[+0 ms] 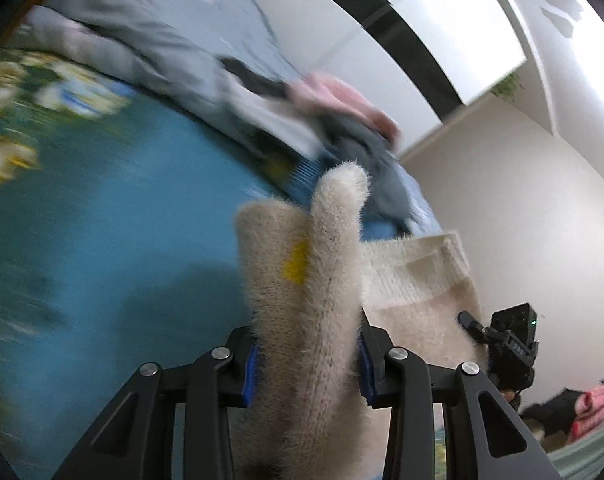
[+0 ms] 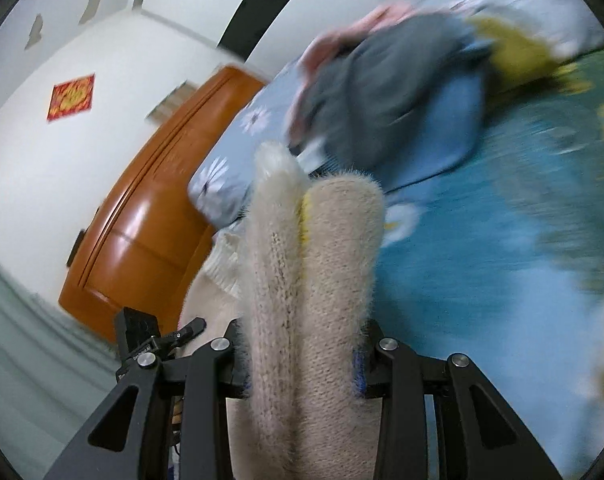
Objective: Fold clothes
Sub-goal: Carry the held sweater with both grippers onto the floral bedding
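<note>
Left gripper (image 1: 306, 364) and right gripper (image 2: 302, 360) each pinching a bunched edge of fuzzy cream knitted sweater (image 1: 302, 280), lifted above teal floral bed (image 1: 101, 220); clothes pile (image 1: 261, 92) at 12 o'clock. Risk: thick fuzzy knit slipping out during fast swing

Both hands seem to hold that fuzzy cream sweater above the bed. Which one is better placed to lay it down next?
Neither clearly: the left hand-held gripper and right hand-held gripper each clamp a bunch of the cream sweater over the blue bedspread.

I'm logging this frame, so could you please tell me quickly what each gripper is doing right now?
Left gripper: closed on the fuzzy cream sweater.
Right gripper: closed on the same sweater.
</note>
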Demonstrator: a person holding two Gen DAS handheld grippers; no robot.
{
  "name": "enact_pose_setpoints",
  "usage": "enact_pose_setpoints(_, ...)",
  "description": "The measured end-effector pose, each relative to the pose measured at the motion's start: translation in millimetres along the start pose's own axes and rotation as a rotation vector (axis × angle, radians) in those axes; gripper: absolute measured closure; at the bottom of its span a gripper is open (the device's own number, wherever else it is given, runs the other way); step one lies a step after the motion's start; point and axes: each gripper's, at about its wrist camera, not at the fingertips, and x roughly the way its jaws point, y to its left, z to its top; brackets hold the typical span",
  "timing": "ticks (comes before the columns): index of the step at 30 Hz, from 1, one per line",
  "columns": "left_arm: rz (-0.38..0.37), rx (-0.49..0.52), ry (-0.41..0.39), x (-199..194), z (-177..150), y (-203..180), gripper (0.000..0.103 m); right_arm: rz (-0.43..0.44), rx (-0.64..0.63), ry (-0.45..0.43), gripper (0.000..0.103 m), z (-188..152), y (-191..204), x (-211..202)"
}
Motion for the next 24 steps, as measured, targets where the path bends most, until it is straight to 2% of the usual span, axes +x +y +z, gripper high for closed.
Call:
enact_pose_setpoints(6, 0.146, -0.028, -0.085, -85, 44, 103, 0.063, 0.089, -0.012, 0.132, 0.067, -26, 70, 151)
enact_pose_setpoints(10, 0.221, -0.055, -0.119, -116, 70, 164, 0.063, 0.132, -0.007, 0.192, 0.067, -48, 106, 239)
enact_pose_setpoints(15, 0.284, -0.062, -0.119, -141, 97, 223, 0.063, 0.16, -0.02, 0.216, 0.067, -70, 138, 316)
enact_pose_setpoints(19, 0.316, -0.074, -0.132, -164, 119, 258, 0.063, 0.191, -0.028, 0.222, 0.067, -85, 155, 352)
enact_pose_setpoints(24, 0.357, -0.073, -0.144, -178, 144, 289, 0.063, 0.23, 0.009, 0.177, 0.067, -102, 161, 387)
